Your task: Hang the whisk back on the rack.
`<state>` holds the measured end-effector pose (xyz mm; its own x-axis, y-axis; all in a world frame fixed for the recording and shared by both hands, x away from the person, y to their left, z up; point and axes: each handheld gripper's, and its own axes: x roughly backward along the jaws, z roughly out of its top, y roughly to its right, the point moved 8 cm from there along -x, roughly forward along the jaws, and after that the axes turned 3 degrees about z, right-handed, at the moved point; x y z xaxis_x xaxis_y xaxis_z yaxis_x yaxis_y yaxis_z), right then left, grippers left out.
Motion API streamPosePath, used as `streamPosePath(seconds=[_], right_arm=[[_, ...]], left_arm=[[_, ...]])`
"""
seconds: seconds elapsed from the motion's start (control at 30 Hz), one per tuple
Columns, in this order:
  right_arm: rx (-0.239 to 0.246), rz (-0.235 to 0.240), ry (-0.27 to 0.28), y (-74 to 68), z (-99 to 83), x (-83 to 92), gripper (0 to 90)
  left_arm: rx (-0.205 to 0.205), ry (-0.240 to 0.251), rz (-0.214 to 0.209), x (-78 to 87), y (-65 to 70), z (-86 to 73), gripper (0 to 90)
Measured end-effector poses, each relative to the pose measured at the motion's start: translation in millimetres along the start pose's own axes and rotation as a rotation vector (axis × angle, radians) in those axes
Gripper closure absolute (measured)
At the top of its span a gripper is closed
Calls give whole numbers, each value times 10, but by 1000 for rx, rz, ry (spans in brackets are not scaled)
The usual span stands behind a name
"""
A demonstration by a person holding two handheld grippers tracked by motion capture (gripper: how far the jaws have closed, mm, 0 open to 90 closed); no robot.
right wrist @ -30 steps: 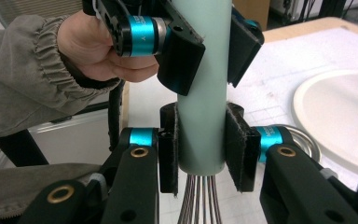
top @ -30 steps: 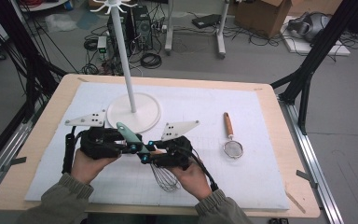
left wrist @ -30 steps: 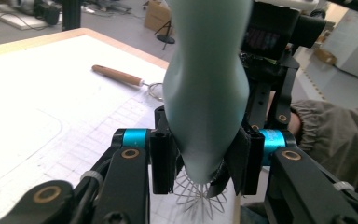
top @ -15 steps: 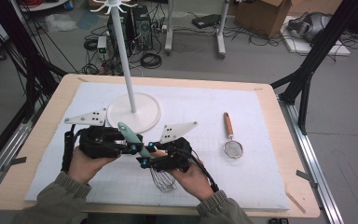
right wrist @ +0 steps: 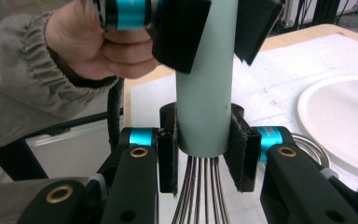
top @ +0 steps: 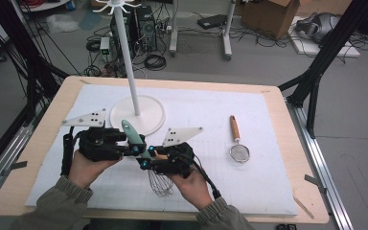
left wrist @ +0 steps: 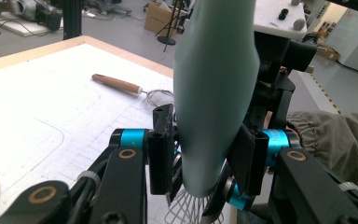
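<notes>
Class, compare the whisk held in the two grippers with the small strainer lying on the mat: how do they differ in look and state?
The whisk has a pale green handle and a cage of wire loops; the strainer has a brown wooden handle and a round mesh bowl. The whisk is clamped by the left gripper and right gripper; the strainer lies untouched on the white mat. Both are handled kitchen tools.
</notes>
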<state>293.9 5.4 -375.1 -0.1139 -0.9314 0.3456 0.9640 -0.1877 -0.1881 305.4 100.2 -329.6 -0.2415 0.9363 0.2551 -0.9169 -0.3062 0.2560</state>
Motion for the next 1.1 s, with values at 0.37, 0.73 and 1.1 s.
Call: streamPosePath(seconds=[0.37, 0.73, 1.1], right_arm=[[-42, 17, 65, -19, 60, -21, 687], [-3, 28, 43, -49, 41, -48, 668], [-21, 9, 42, -37, 41, -64, 691]], left_arm=[[-7, -9, 2, 0, 32, 1, 681], [-32, -11, 14, 7, 61, 49, 684], [-30, -1, 24, 16, 44, 15, 673]])
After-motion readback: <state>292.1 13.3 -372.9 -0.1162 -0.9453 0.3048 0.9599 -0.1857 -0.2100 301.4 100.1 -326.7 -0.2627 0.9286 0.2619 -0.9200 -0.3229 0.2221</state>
